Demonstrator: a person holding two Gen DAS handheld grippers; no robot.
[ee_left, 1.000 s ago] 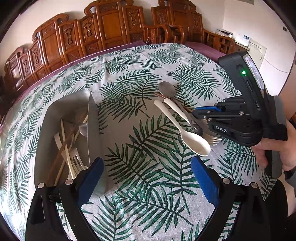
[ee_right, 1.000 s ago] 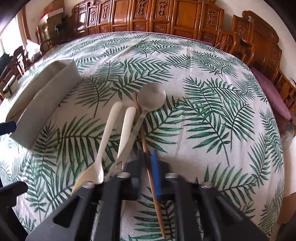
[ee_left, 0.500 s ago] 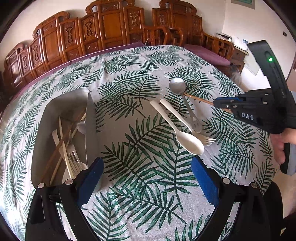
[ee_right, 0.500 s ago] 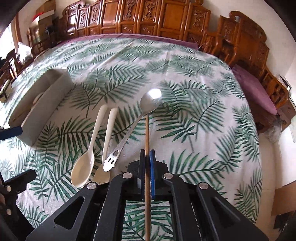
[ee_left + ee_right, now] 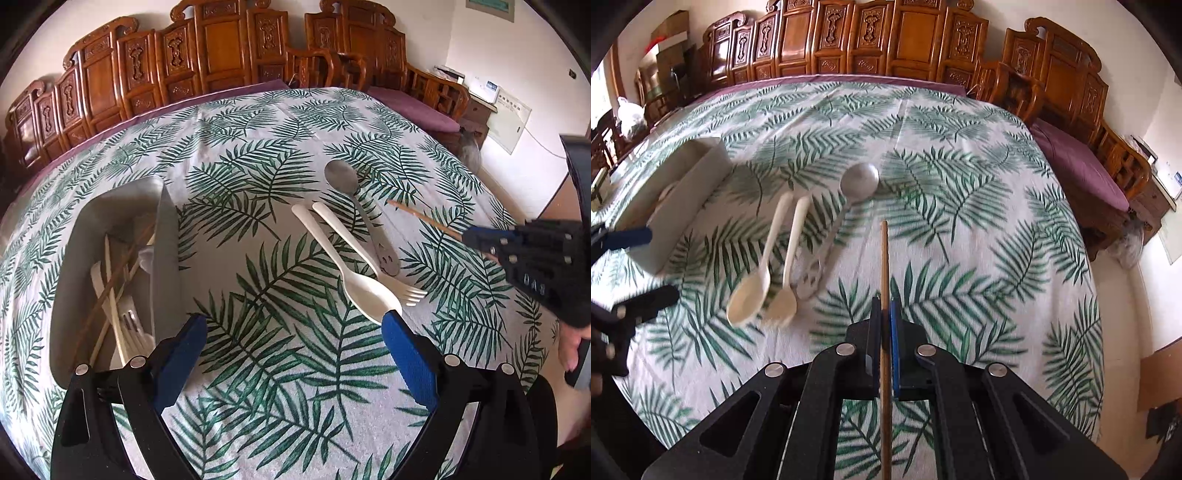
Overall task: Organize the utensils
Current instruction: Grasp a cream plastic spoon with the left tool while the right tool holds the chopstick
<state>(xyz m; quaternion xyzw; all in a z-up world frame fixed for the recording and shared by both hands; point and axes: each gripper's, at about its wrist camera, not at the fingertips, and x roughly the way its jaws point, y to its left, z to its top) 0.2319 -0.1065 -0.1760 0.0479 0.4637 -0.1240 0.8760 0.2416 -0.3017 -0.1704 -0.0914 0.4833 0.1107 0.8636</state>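
A person sorting utensils into a tray, partway done, with one chopstick in hand.

The right gripper [image 5: 884, 325] has its jaws closed tight on a single wooden chopstick [image 5: 884, 258], which sticks out ahead of the fingers, lifted clear of the leaf-print tablecloth [image 5: 280, 369]. The left gripper [image 5: 291, 343] hangs over the table with its jaws wide apart and nothing between them. To its left sits a grey tray [image 5: 168, 236] that already holds a jumble of utensils: pale forks, a spoon and several chopsticks. Three pieces lie loose on the cloth near the middle, close together: a cream plastic spoon [image 5: 354, 280], a cream plastic fork [image 5: 369, 254] beside it, and a metal spoon [image 5: 354, 192] just beyond. By my reckoning the held chopstick goes to the tray next, and those three remain to be gathered.
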